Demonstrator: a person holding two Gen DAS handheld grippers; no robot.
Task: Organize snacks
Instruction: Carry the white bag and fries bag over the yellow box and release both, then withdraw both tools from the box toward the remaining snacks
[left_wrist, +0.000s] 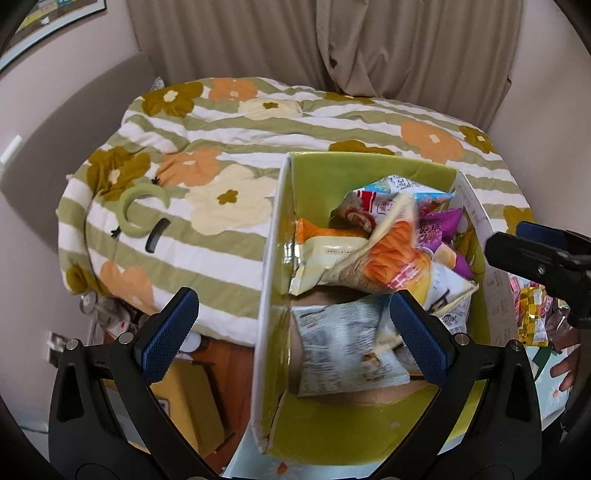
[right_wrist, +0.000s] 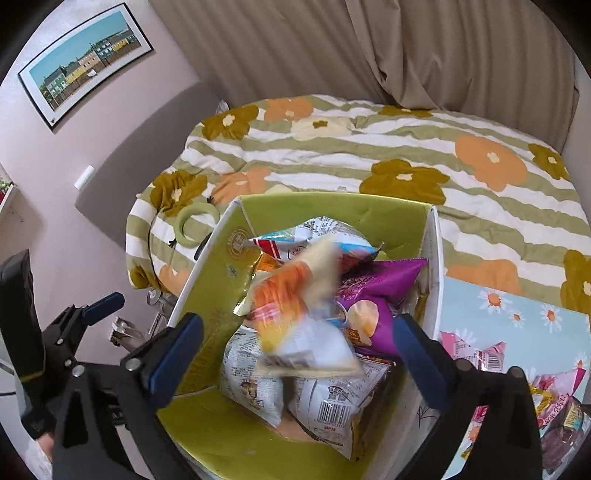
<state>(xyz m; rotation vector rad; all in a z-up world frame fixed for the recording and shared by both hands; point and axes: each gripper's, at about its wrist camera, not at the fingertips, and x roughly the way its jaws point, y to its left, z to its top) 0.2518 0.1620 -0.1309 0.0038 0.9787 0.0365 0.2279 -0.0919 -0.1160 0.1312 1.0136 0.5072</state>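
Left wrist view: the left gripper (left_wrist: 291, 328) sits at the lower centre of the frame, its blue-padded fingers (left_wrist: 170, 332) spread wide with nothing between them. Its left finger hangs outside the box and its right finger over the box interior. The box (left_wrist: 269, 258), white outside and lime green inside, fills the centre and right of the frame with its top open. Inside lie several snack bags: an orange-and-cream bag (left_wrist: 384, 258), motion-blurred, on top at centre; a purple bag (left_wrist: 439, 230) to its upper right; a grey-white printed bag (left_wrist: 340, 350) low in the box, also blurred. The right gripper (left_wrist: 535, 258) enters from the right edge; its finger state cannot be told from this view. More wrapped snacks (left_wrist: 532, 314) lie outside the box at the right edge. A floral striped quilt (left_wrist: 221, 122) covers the bed behind.

Right wrist view: the right gripper (right_wrist: 299, 347) occupies the lower centre, fingers (right_wrist: 417, 347) spread apart, gripping nothing. The orange-and-cream bag (right_wrist: 295, 295), heavily blurred, shows between and above the fingertips, over the other bags in the box (right_wrist: 207, 273). The purple bag (right_wrist: 373, 295) is right of centre. The left gripper (right_wrist: 99, 302) appears at the left edge. Loose snacks (right_wrist: 480, 354) rest on a daisy-print surface (right_wrist: 517, 310) at lower right.
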